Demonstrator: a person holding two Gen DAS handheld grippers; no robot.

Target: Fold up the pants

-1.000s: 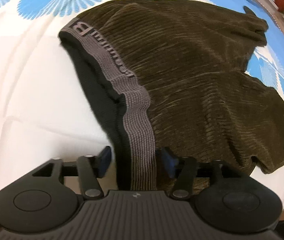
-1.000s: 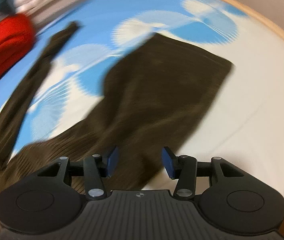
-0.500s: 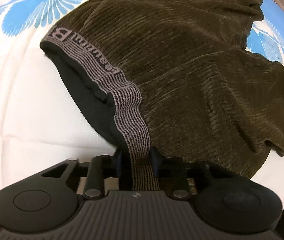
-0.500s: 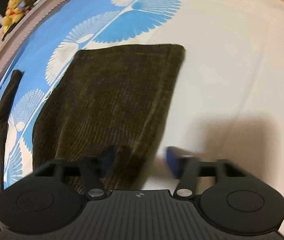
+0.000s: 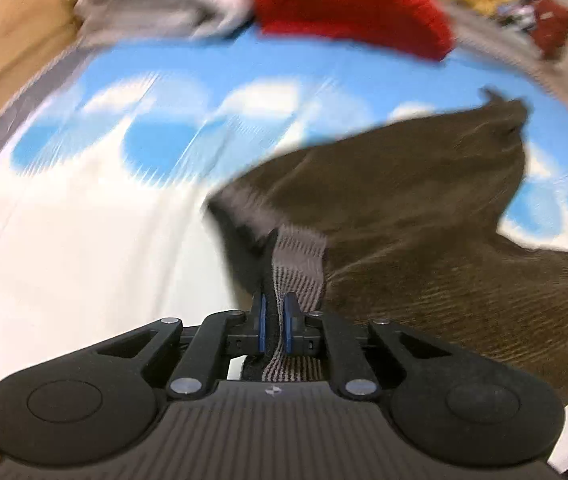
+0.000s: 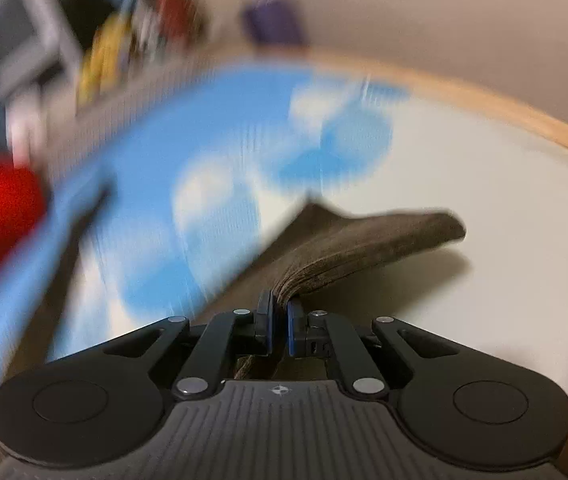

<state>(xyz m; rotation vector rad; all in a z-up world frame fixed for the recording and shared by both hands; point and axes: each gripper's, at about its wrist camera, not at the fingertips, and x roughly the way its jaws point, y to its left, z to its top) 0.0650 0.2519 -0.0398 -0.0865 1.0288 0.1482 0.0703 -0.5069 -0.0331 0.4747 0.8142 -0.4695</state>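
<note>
Both tools pinch one pair of pants (image 5: 424, 248): left tool (image 5: 273, 320) the waistband, right tool (image 6: 279, 322) an edge.

Both grips closed, pants lifted

Your left gripper (image 5: 273, 320) now pinches the gray waistband (image 5: 298, 264); your right gripper (image 6: 279, 322) has clamped the pants (image 6: 364, 244) hem, raising it beyond the fingers.

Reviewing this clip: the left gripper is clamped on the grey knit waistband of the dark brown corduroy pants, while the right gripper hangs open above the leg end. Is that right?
Not quite. The right gripper is not open: the right wrist view shows it shut on the dark brown corduroy pants, lifting the leg fabric. The left gripper is indeed clamped on the grey knit waistband.
</note>
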